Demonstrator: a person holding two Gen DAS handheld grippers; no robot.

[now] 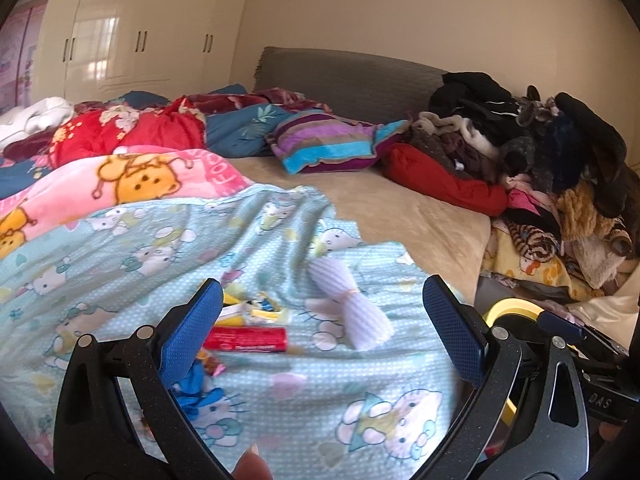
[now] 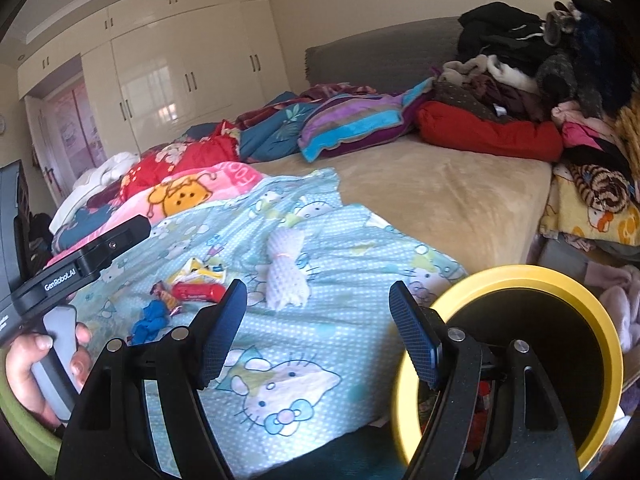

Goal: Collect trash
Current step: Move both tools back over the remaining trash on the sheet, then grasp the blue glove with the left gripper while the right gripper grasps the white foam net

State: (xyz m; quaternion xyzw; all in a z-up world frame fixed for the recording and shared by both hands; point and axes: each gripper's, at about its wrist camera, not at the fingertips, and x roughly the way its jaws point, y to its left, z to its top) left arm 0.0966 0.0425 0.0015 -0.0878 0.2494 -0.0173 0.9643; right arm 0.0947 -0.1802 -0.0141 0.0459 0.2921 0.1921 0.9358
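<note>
left gripper (image 1: 322, 320) fingers spread, empty, over litter | right gripper (image 2: 316, 332) fingers spread, empty | red wrapper (image 1: 246, 339), white foam net (image 1: 352, 306) on blue blanket (image 1: 120, 248) on bed: light, crinkly, slippery; pinch mid-body | yellow bin (image 2: 560, 280) beside bed

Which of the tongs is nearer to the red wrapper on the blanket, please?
Left. The left tongs hang open right over the red wrapper, which lies just inside one finger. The right tongs are open too, farther off beside it.
</note>
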